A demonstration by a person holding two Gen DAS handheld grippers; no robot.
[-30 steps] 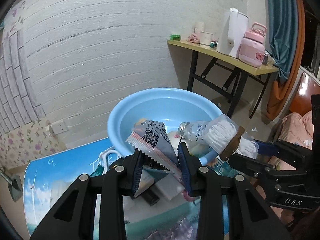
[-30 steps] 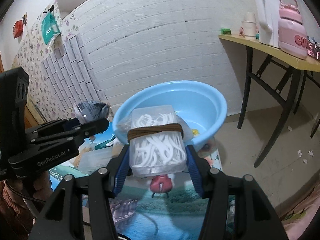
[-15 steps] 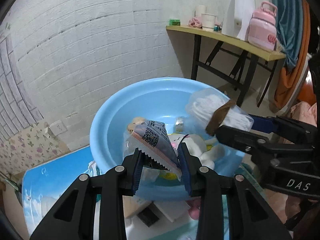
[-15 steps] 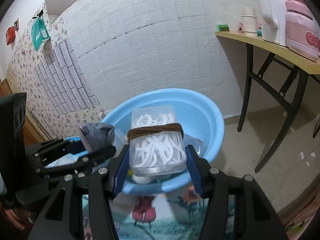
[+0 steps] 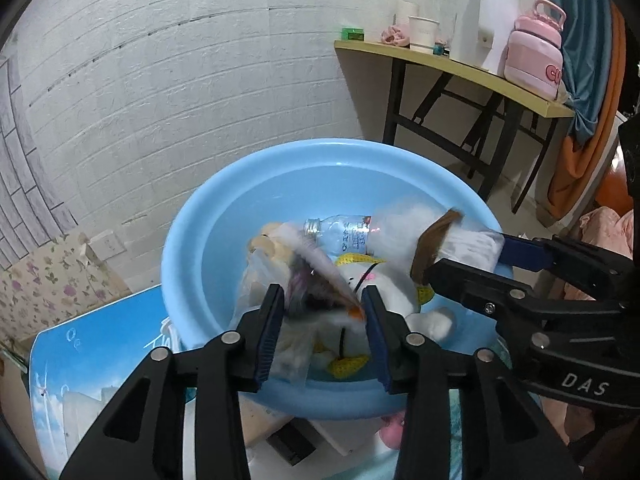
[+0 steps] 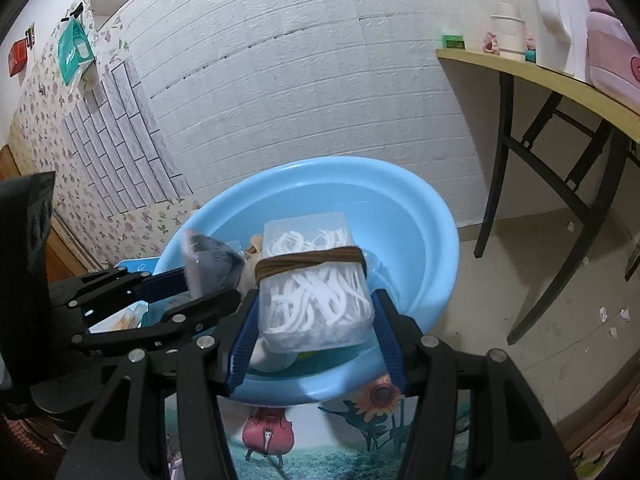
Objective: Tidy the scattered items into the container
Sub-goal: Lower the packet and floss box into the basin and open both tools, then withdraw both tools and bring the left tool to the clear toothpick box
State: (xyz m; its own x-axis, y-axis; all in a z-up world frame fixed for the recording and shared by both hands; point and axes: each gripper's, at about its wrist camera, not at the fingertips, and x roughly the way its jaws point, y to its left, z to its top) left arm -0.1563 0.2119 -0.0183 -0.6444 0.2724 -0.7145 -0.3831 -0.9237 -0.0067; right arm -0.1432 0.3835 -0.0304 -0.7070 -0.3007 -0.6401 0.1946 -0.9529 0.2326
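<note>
A light blue basin (image 5: 192, 240) holds a clear bottle (image 5: 344, 232), a white plush toy (image 5: 392, 292) and a clear bag (image 5: 256, 280). My left gripper (image 5: 324, 308) hangs over the basin's near side with its jaws opening. The grey snack packet (image 5: 316, 276) is blurred between the pads, loose and tipping toward the basin. My right gripper (image 6: 316, 304) is shut on a clear box of white floss picks (image 6: 316, 280) with a brown band, held above the basin (image 6: 440, 220). From the right wrist view the left gripper (image 6: 212, 286) and packet (image 6: 212, 264) show at the left.
A folding table (image 5: 460, 72) by the white brick wall carries a kettle, a pink bottle and a cup. The basin stands on a printed mat (image 6: 320, 440). A white box and a dark item (image 5: 292, 440) lie by the basin's near rim.
Both grippers have moved forward and down over the basin. The left jaws have spread and the packet, firmly pinched before, now blurs loose between them. The right grip is unchanged.
</note>
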